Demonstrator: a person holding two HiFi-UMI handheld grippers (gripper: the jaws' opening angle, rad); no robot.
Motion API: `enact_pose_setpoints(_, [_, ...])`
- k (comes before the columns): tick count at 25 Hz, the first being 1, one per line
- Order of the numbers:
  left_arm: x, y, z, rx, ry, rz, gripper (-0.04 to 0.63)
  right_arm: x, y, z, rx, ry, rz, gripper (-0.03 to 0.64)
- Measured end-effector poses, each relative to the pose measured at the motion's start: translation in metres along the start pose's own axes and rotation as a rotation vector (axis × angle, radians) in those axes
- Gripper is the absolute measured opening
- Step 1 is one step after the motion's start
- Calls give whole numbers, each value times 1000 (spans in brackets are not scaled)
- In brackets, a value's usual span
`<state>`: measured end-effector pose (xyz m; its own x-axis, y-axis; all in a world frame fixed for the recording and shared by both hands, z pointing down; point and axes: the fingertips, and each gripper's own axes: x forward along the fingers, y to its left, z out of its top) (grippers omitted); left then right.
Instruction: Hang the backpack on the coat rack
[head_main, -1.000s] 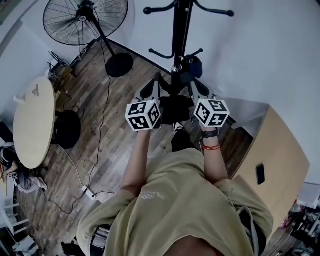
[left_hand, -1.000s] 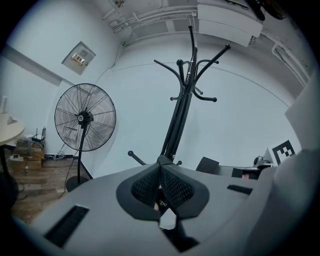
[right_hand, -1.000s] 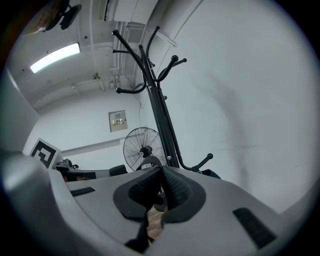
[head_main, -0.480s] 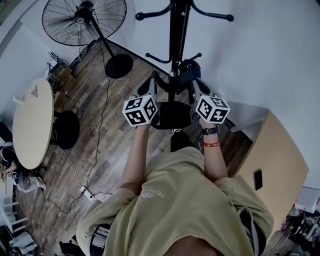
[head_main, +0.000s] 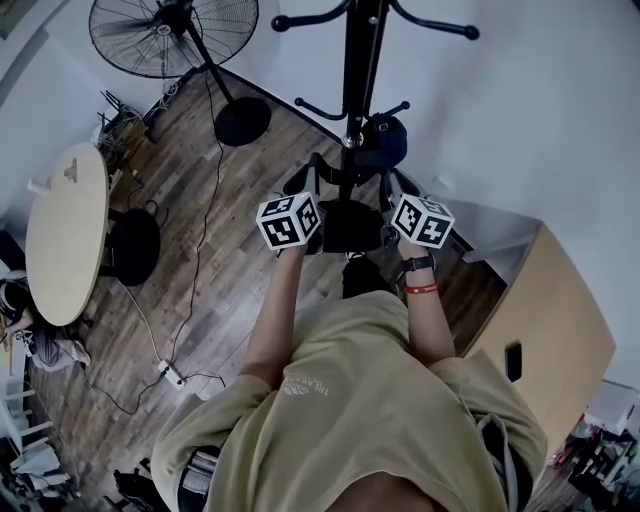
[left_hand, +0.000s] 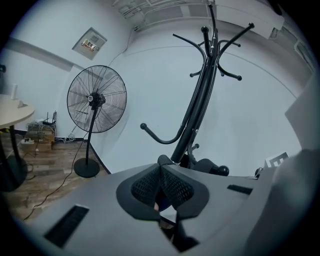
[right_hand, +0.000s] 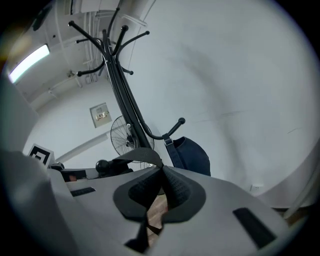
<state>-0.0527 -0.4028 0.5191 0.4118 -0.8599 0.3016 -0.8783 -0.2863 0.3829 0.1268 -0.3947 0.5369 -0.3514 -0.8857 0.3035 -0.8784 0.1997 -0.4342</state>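
Observation:
A black backpack (head_main: 350, 226) hangs between my two grippers, right in front of the black coat rack (head_main: 357, 70). The left gripper (head_main: 306, 180) is shut on one black strap (left_hand: 178, 234), and its meshed pads meet just below a curved lower hook (left_hand: 159, 137). The right gripper (head_main: 400, 188) is shut on another strap (right_hand: 131, 157), which loops up over its jaws. A dark blue bag (right_hand: 192, 155) hangs from a low hook (right_hand: 176, 126) on the rack. In the head view that dark blue bag (head_main: 384, 138) sits just beyond the backpack. The rack's upper hooks (left_hand: 221, 40) are bare.
A standing fan (head_main: 172, 36) is at the back left, with its round base (head_main: 242, 122) near the rack. A round table (head_main: 64, 240) and a black stool (head_main: 134, 252) stand at the left. A wooden cabinet (head_main: 546, 322) is on the right. Cables and a power strip (head_main: 170, 376) lie on the floor.
Both grippers and the backpack have risen slightly and stayed close to the rack's pole. The jaws have stayed shut on the straps.

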Motion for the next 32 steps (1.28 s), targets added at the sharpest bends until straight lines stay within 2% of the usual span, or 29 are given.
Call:
enact_pose_setpoints(8, [1,15,-36,45,75,34,25,1,-7,-36,-30,71,-22,20])
enact_pose_setpoints(12, [2,19,-54,52,115,42,25,2,-8,-53,-89,109,-33,20])
enact_pose_setpoints(17, [4,30,-75,46,156,63,25,8,2,-72,-169,129,-12,23])
enact_pose_setpoints(22, [3,45,-96,35,197,86,25,13,13,-85,-173,132,20,25])
enact_pose_setpoints(27, [8,44,-113,57,221,58,25,20,16,-91,-161,129,37,25])
enact_pose_setpoints(32, [19,38,-130,12,235,17,26,24,20,-95,-156,133,52,29])
